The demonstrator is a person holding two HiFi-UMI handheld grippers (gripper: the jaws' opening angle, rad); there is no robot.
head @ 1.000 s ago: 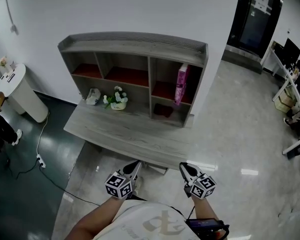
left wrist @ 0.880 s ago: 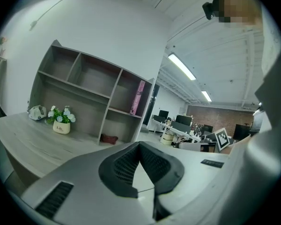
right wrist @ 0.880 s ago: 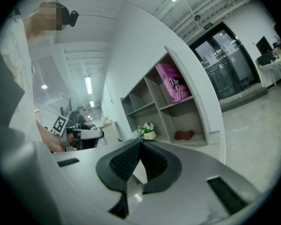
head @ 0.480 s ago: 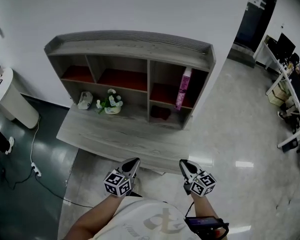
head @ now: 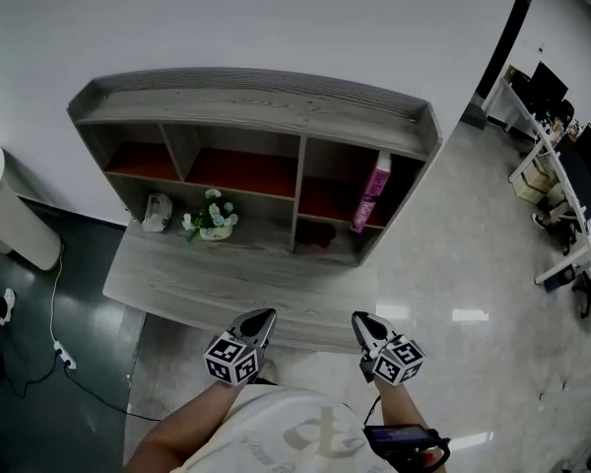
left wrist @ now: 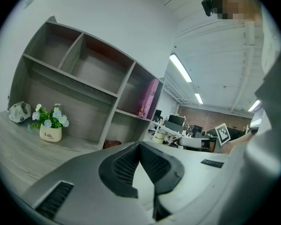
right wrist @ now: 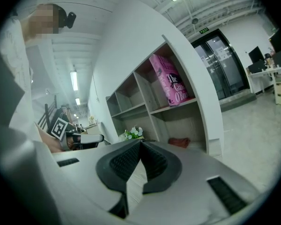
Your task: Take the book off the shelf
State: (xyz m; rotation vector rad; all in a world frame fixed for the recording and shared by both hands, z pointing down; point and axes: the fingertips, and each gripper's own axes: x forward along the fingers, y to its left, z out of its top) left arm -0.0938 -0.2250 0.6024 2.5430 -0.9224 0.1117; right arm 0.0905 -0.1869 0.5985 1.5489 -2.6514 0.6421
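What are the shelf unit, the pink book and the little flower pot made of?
Shelf unit: matt grey wood-grain board, probably laminate; long streaks run along it.
Pink book: apparently paper, with a printed cover showing lettering.
Flower pot: smooth and cream, maybe ceramic; hard to tell.

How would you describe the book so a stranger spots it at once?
Start at the grey shelf unit against the white wall. Its upper right compartment holds a standing pink book. It is the only book and the only pink thing there.
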